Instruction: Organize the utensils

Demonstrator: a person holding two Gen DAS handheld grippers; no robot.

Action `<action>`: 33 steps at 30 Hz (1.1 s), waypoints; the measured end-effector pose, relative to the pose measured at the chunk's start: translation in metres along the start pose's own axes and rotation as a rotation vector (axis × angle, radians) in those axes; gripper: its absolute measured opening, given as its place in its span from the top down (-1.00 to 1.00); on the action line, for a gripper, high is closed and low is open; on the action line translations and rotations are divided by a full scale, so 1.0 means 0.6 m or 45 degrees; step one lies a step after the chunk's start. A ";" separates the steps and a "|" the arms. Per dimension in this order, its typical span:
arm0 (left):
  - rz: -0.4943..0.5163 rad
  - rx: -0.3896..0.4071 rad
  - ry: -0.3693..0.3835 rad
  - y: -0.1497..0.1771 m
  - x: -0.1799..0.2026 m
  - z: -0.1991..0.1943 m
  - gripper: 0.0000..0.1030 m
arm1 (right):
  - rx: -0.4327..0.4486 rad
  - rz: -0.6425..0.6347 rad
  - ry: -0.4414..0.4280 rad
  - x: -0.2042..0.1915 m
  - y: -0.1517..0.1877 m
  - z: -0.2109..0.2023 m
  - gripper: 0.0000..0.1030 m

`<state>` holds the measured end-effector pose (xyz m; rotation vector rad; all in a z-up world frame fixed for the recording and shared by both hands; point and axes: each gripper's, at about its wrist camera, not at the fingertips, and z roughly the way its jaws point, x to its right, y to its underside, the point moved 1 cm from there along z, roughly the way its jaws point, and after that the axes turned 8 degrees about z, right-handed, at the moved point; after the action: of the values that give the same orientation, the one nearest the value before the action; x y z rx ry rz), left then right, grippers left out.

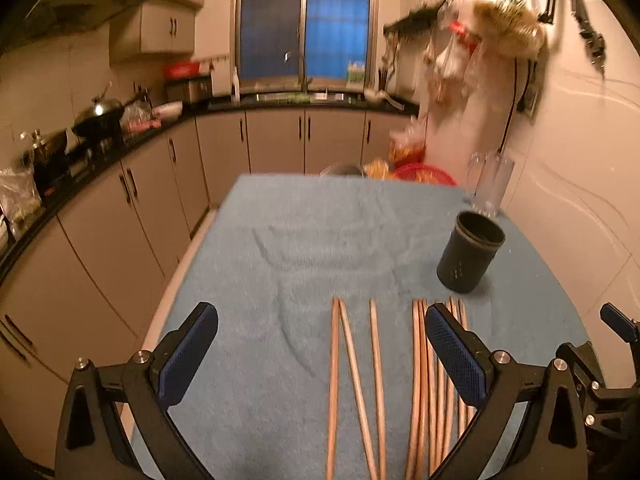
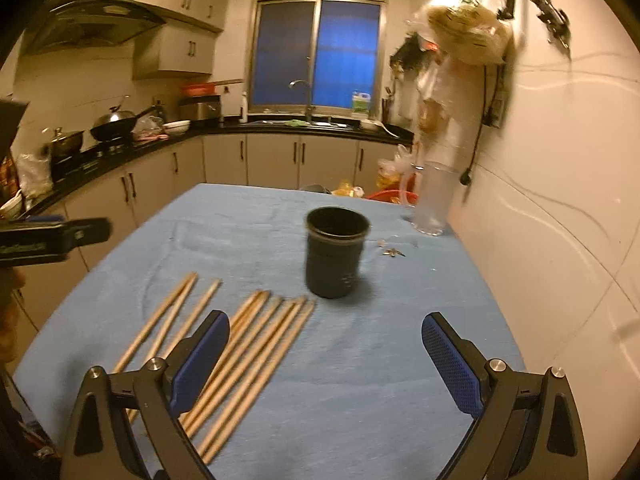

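Several wooden chopsticks point(image 1: 374, 380) lie side by side on the blue cloth point(image 1: 312, 240), three apart at the left and a tight bundle point(image 1: 430, 384) at the right. They also show in the right wrist view point(image 2: 256, 356). A dark cylindrical holder point(image 1: 470, 256) stands upright and empty behind them, also in the right wrist view point(image 2: 335, 256). My left gripper point(image 1: 320, 324) is open and empty above the chopsticks' near half. My right gripper point(image 2: 325, 336) is open and empty, just right of the bundle and in front of the holder.
A clear glass pitcher point(image 2: 434, 200) stands at the table's far right by the wall, with small scraps point(image 2: 394, 252) near it. Red basket and bags point(image 1: 416, 170) sit beyond the far edge. Kitchen counters point(image 2: 120, 156) run along the left and back.
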<state>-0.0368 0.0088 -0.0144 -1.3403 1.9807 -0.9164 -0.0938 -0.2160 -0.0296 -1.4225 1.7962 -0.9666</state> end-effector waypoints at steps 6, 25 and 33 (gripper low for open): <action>0.048 0.174 -0.064 -0.005 -0.006 -0.045 -0.99 | 0.154 0.100 0.033 -0.011 -0.029 -0.060 -0.90; 0.102 0.293 -0.039 -0.003 -0.020 -0.072 -0.99 | 0.222 0.146 0.076 -0.022 -0.047 -0.113 -0.91; 0.086 0.267 0.013 0.001 -0.017 -0.062 -0.99 | 0.217 0.154 0.104 -0.022 -0.052 -0.112 -0.91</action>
<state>-0.0624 0.0268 0.0085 -1.1475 1.8675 -1.0681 -0.1318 -0.1969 0.0328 -1.1718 1.7898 -1.0995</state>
